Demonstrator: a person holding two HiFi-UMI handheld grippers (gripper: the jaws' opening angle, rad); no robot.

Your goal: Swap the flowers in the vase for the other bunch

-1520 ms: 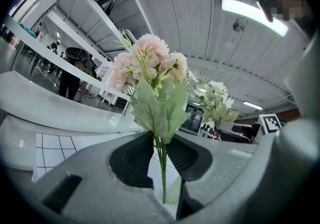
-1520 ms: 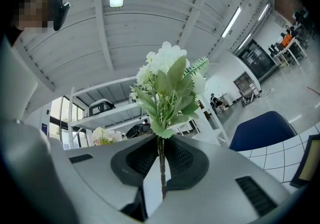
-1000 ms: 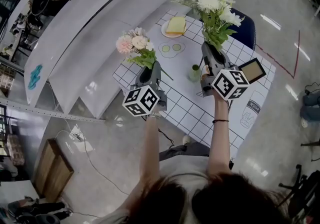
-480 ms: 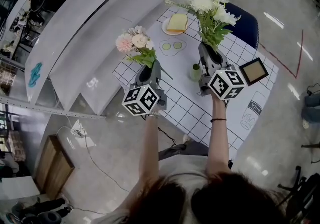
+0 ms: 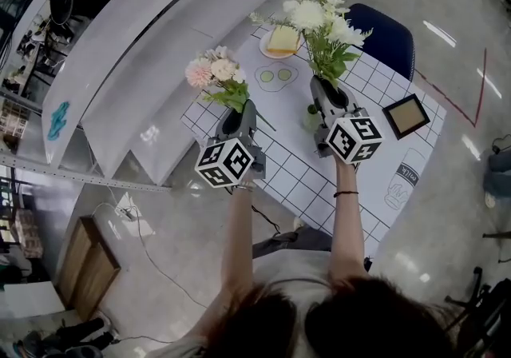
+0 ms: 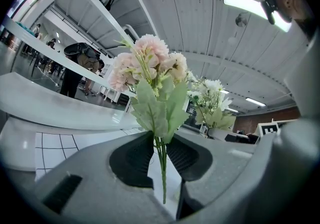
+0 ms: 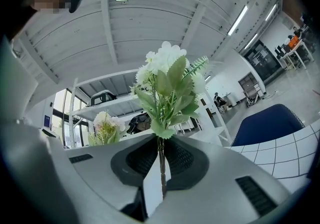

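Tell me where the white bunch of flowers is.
In the head view the white bunch is right of centre, stems clamped in the right gripper, over the checked table, with the pink bunch to its left.

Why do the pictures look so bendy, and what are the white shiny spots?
Head view: the wide lens bows the white shelves; ceiling lights glare off the floor. Left gripper view: round with black corners, lamp blown white, pink bunch sharp. Right gripper view: same bend, white bunch sharp.

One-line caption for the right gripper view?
Right hand-held gripper shut on the white bunch; pink bunch in the background.
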